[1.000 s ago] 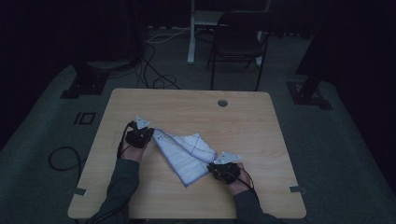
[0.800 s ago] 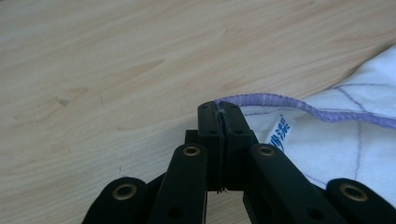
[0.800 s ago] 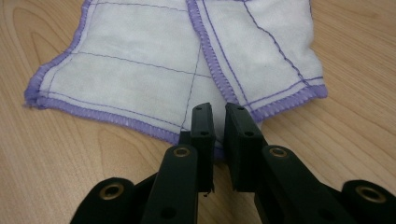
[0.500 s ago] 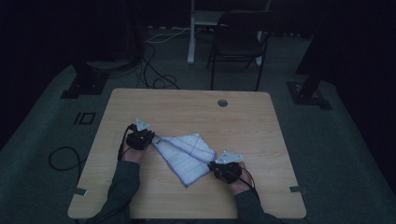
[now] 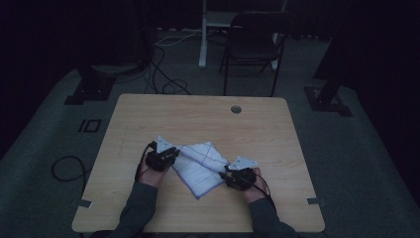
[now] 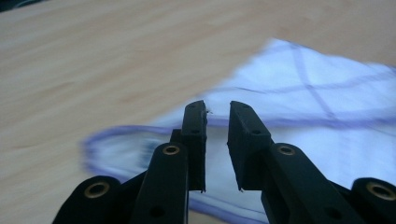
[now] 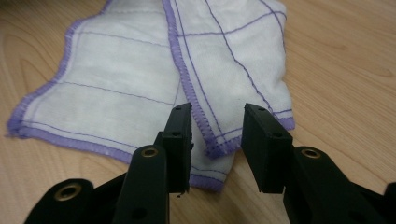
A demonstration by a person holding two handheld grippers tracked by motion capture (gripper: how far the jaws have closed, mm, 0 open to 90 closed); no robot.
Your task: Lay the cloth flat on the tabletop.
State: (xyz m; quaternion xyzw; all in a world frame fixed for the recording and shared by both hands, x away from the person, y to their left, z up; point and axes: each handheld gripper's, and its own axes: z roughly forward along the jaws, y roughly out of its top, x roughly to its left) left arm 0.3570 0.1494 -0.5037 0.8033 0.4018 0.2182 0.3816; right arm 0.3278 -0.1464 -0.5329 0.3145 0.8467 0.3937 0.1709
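Observation:
A white cloth (image 5: 200, 166) with purple lines and a purple hem lies folded on the wooden table (image 5: 198, 119), between the two grippers. My left gripper (image 5: 172, 157) is at the cloth's left corner. In the left gripper view its jaws (image 6: 217, 109) stand a little apart over the cloth (image 6: 303, 116) with nothing pinched; they have just been opening. My right gripper (image 5: 227, 174) is at the cloth's right corner. Its jaws (image 7: 217, 112) have just been opening too, and the hemmed edge of the cloth (image 7: 126, 93) lies loose on the table between them.
A round cable hole (image 5: 236, 109) sits near the table's far edge. Behind the table stand a dark chair (image 5: 250, 47) and stand bases (image 5: 91, 87) with cables on the floor. Bare wood surrounds the cloth on every side.
The left gripper has moved right and nearer, bringing the cloth's left corner in. Both grippers have let go of the cloth, which now lies flatter and more compact.

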